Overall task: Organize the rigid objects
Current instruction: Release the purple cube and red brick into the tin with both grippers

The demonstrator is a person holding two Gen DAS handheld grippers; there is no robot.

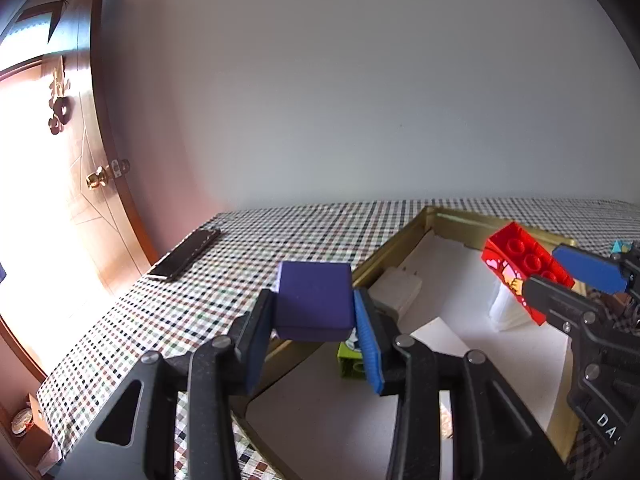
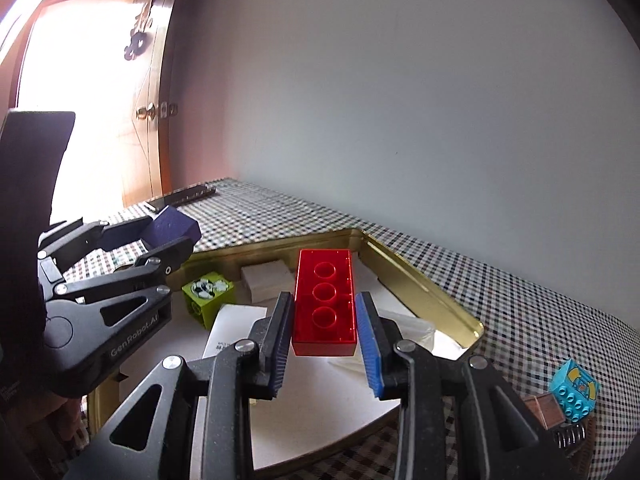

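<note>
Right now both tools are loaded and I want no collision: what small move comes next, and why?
Probably lower the right tool and set the red brick on the bare white liner of the gold tray: it already hangs above it, clear of the green block. The left tool waits with the purple block.

Black claws (image 2: 325,340), ribbed blue pads (image 1: 367,340)

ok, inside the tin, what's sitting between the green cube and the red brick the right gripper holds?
A white block, lying in the gold tin between the green cube and the red brick; the right wrist view shows it.
</note>
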